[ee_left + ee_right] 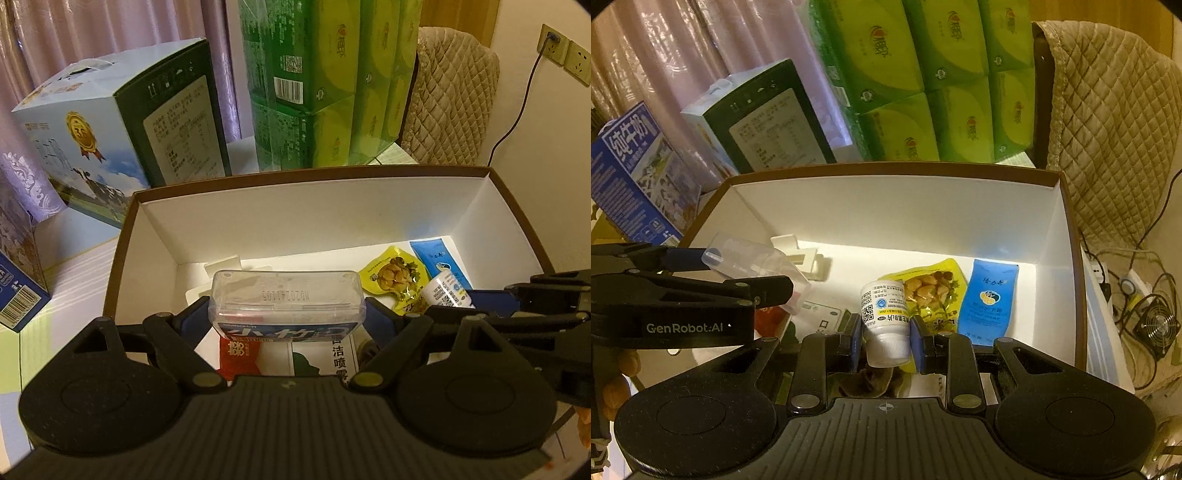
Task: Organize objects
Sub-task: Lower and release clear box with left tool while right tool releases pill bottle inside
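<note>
Behind the work area we note a milk carton box (110,125), stacked green tissue packs (934,85), a pale curtain (665,55), and a quilted chair cover (1108,122). Wall sockets (565,55), a small fan (1156,326) and cables sit at right.

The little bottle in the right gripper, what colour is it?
White bottle, seen best from the right wrist.

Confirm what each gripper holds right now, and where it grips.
Left gripper clamps a clear plastic case by its two short ends. Right gripper clamps a small white pill bottle by its sides, near the cap.
</note>
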A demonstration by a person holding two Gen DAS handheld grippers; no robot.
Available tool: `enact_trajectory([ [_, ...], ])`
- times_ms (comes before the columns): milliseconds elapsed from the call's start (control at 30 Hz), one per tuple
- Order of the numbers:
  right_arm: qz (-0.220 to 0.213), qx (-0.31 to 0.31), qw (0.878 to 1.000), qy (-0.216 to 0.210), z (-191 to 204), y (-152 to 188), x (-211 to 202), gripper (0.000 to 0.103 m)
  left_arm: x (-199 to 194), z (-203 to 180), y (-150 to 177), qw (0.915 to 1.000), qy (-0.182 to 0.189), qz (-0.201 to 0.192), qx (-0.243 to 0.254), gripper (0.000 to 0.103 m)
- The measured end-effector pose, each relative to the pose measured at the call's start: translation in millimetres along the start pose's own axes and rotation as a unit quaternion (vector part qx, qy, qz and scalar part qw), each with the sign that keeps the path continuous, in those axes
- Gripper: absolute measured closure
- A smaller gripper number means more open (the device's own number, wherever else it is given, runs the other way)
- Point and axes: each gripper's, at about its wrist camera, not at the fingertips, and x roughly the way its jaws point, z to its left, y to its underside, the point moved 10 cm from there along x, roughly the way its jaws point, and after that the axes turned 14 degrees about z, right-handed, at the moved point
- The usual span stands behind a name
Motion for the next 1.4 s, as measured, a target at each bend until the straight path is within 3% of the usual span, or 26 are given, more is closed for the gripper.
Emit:
enact_trajectory([
  [233, -0.004, 0.003, 1.000, -0.002, -2, -4, 1, 0.079, 11, 8, 2, 0.9998, -0.005, 0.016, -0.014, 0.018],
  [467, -0.007, -0.001, 1.000, -0.008, 5, -6, 1, 0.079, 8, 17, 5, 0.9996, -0.020, 0.015, -0.013, 0.008],
  [833, -0.050, 0.003, 0.999, -0.022, 12, -18, -5, 0.078, -12, 35, 17, 0.9991, -0.022, 0.007, -0.034, 0.004],
  [867, -0.051, 0.010, 0.998, -0.026, 11, -20, -6, 0.072, -14, 36, 18, 0.9991, -0.022, 0.006, -0.036, 0.004],
  [900, -0.052, 0.018, 0.998, -0.031, 11, -21, -7, 0.057, -16, 37, 19, 0.9991, -0.022, 0.005, -0.037, 0.004],
  [967, -0.062, 0.029, 0.997, -0.038, 10, -23, -12, 0.044, -21, 38, 21, 0.9990, -0.022, 0.002, -0.039, 0.004],
  [1167, -0.073, 0.030, 0.996, -0.046, 12, -18, -29, 0.042, -38, 39, 28, 0.9986, -0.020, -0.009, -0.047, 0.004],
  [1400, -0.075, 0.027, 0.996, -0.033, 8, 12, -56, 0.035, -65, 35, 39, 0.9980, -0.021, -0.029, -0.052, 0.003],
])
